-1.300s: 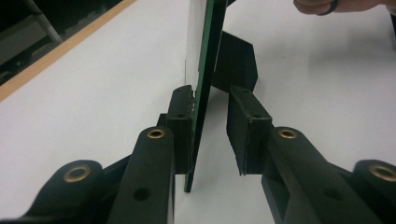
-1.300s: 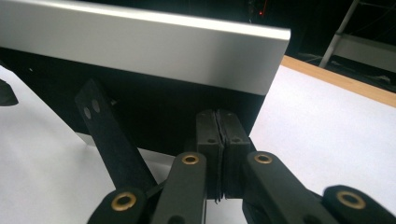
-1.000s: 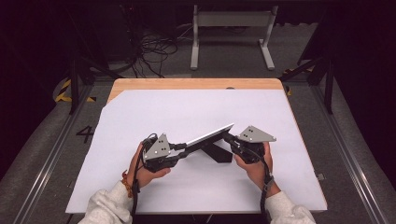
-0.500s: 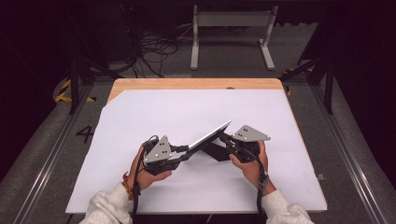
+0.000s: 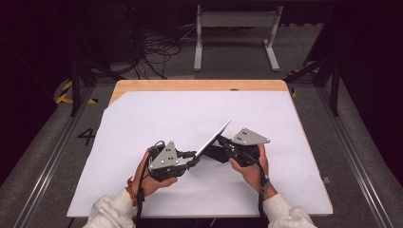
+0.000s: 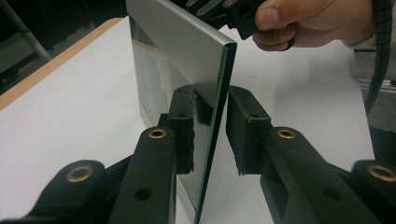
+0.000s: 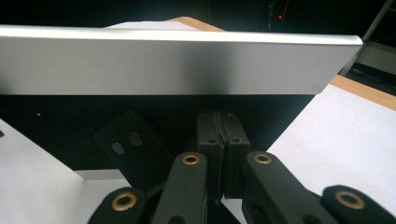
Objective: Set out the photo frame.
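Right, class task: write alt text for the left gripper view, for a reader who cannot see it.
Two black jaws straddle the lower edge of a thin silver panel with a dark glass face, a gap showing at the right one. Behind it, a hand holds the other gripper above the white table.

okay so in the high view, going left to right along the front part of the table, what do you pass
Person's left hand → left tongs → tilted silver panel held between both tongs → right tongs → person's right hand, all above the white table sheet.
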Demonstrator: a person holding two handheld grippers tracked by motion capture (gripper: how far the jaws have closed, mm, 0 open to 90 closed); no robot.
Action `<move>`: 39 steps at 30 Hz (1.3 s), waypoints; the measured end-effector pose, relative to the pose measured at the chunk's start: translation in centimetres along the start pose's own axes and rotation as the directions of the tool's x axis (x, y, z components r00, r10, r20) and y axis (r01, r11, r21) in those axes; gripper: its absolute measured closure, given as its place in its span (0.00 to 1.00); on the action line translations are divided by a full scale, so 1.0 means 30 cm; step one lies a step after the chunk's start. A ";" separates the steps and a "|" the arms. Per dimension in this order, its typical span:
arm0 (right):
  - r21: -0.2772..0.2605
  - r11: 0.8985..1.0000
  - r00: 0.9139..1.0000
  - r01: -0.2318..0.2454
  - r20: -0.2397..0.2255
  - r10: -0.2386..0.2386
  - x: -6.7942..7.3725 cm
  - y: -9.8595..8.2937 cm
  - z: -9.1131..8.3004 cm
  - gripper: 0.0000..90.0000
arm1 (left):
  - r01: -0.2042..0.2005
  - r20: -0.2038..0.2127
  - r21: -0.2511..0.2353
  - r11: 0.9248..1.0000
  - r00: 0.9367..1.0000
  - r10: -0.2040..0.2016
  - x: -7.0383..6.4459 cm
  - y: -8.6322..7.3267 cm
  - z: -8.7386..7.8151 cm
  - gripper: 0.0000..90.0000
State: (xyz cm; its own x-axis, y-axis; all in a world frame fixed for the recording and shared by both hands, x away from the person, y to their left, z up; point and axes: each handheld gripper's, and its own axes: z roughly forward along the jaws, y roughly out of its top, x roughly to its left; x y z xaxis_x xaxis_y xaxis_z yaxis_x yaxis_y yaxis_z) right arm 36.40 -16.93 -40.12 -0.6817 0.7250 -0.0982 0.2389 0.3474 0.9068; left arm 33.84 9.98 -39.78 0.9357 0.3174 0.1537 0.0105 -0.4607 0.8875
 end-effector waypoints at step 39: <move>0.000 1.000 1.000 0.004 -0.029 -0.004 0.002 -0.008 -0.051 0.98 | -0.048 0.027 0.033 0.998 0.999 0.047 -0.027 -0.020 -0.036 0.81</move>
State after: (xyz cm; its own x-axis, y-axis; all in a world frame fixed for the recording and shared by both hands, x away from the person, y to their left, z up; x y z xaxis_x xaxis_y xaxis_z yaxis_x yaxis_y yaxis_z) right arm 35.25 -17.89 -39.71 -0.7024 0.7061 -0.0902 0.2362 0.3507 0.9062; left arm 32.68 10.89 -39.98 0.9445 0.2725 0.1836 -0.0229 -0.5026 0.8642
